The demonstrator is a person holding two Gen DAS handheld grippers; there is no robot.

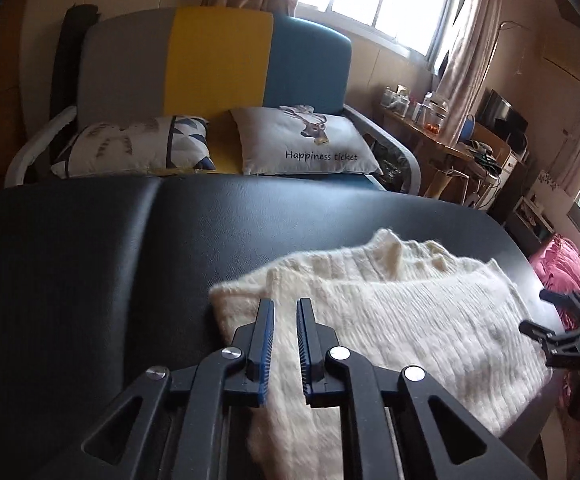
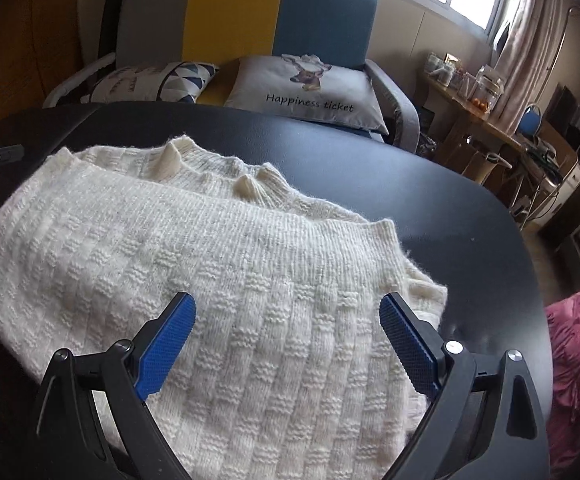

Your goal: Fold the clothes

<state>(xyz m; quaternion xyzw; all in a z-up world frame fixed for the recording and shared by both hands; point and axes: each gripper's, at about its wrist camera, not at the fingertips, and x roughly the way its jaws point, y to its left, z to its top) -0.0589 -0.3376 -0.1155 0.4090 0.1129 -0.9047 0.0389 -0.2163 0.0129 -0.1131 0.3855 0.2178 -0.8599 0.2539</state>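
Fingers of the left gripper are pinching the cream sweater near its edge — the right gripper, spread wide, is hovering over its folded layers on the black table. Risk: fluffy knit slipping out, undoing the fold.

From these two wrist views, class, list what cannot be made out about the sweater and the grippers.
- Sweater near hem: cut off at the bottom edge of the right wrist view, behind the right gripper.
- Sleeves: folded under the body, hidden in both views.
- Left gripper: nearly closed, a narrow gap shows; whether it pinches knit cannot be told.
- Desk items: too small to identify.
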